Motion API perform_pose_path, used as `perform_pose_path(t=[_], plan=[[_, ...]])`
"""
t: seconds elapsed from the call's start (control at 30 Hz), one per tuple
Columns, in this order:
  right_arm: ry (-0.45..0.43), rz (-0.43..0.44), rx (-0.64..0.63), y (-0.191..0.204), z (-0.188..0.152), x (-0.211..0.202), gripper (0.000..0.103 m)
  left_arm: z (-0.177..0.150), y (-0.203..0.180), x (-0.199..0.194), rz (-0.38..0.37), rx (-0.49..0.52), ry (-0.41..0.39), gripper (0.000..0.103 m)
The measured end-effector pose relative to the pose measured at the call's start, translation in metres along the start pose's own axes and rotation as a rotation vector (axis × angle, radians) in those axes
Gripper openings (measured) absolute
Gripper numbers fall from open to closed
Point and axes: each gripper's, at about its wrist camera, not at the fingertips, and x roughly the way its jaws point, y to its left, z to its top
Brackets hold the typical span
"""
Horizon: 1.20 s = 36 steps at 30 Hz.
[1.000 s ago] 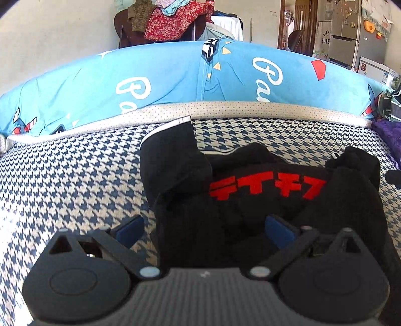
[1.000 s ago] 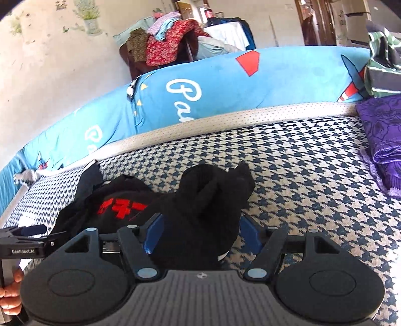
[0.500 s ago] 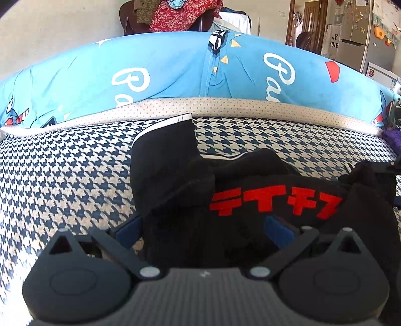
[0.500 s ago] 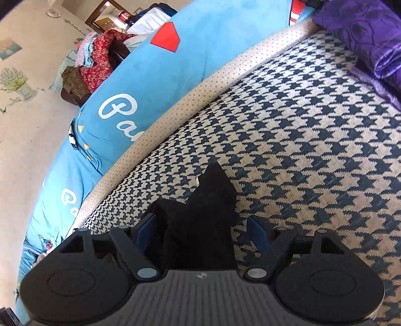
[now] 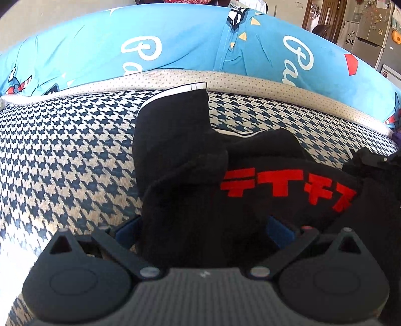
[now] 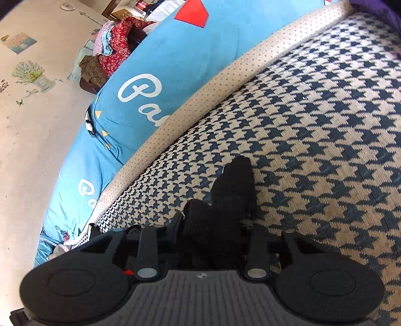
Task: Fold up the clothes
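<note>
A black garment (image 5: 200, 200) with red lettering (image 5: 288, 185) lies crumpled on the houndstooth bed cover (image 5: 62, 155); one sleeve with a white-edged cuff reaches toward the far edge. My left gripper (image 5: 203, 229) stands wide open low over the garment's near part, and bunched cloth fills the gap between its blue pads. In the right wrist view, my right gripper (image 6: 214, 225) is closing, its jaws drawn narrow onto a fold of the black garment (image 6: 233, 185). A pointed tip of cloth sticks out past the fingers onto the cover (image 6: 325, 150).
A long blue bolster (image 5: 175, 42) with white lettering runs along the bed's far edge, behind a dotted beige border (image 6: 225, 82). Purple fabric (image 6: 376, 7) lies at the far right corner. A chair piled with clothes (image 6: 112, 42) and a fridge (image 5: 371, 32) stand beyond the bed.
My right gripper rolled and swung rightward along the bed, then its jaws closed from wide onto the black fold. My left gripper sank closer over the garment, its jaws staying wide.
</note>
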Motion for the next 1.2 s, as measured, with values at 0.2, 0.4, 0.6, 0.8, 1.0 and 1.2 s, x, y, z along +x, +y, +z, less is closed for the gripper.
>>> perform_pose_path(t=[0.2, 0.4, 0.6, 0.8, 1.0, 1.2], plan=[[-0.181, 0.013, -0.250, 0.040, 0.001, -0.023, 0.021, 0.000, -0.001, -0.001, -0.003, 0.009, -0.012, 0.103], [-0.402, -0.094, -0.571, 0.079, -0.011, -0.047, 0.019, 0.000, -0.002, 0.000, 0.025, 0.025, -0.019, 0.103], [-0.242, -0.308, -0.371, 0.046, 0.001, -0.030, 0.021, 0.004, 0.011, 0.006, 0.123, -0.020, 0.005, 0.103], [-0.314, -0.328, -0.211, 0.013, 0.012, -0.066, 0.038, 0.005, 0.020, 0.006, 0.136, -0.061, 0.023, 0.103], [-0.274, -0.283, -0.191, 0.002, 0.013, -0.090, 0.044, 0.002, 0.011, -0.007, 0.136, -0.002, -0.035, 0.103], [-0.127, -0.206, -0.224, -0.002, -0.017, -0.092, 0.050, -0.017, 0.000, -0.032, 0.049, 0.089, -0.093, 0.103]])
